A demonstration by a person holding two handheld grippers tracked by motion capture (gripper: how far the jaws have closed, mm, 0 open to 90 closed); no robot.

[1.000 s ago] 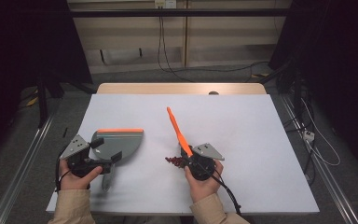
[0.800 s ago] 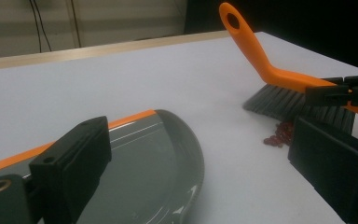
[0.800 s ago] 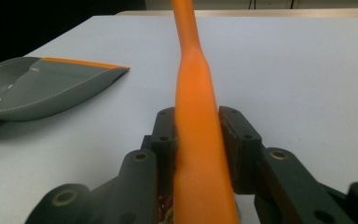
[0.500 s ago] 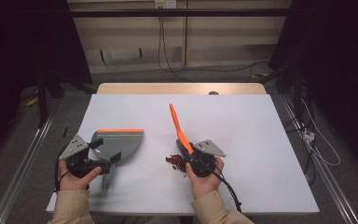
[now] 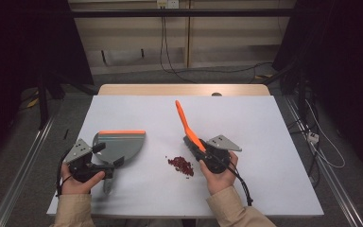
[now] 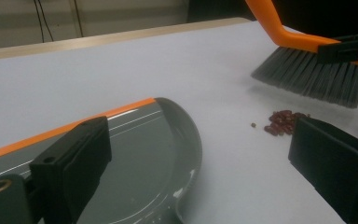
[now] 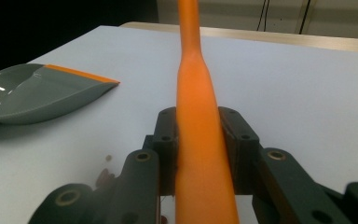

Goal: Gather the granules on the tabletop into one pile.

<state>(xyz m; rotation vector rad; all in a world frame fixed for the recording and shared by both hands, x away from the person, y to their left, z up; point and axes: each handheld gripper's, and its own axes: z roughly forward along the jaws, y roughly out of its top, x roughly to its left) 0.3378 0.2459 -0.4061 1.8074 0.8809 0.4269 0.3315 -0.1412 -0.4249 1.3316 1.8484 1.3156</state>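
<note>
Sweeping step: right gripper (image 5: 207, 152) is clamped on the orange brush (image 5: 187, 127), bristles just beside the red beans (image 5: 181, 165). Left gripper (image 5: 105, 165) holds the grey dustpan (image 5: 120, 144) nearby. Next I'd push the beans toward its orange lip.

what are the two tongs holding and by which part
Right tongs clamp the brush on its orange handle, just above the bristles. Left tongs hold the grey dustpan at its handle end.

Dustpan (image 6: 135, 154) handle hidden behind left gripper's fingers (image 6: 72, 158); brush (image 7: 198, 140) bristles cut off in right gripper view
</note>
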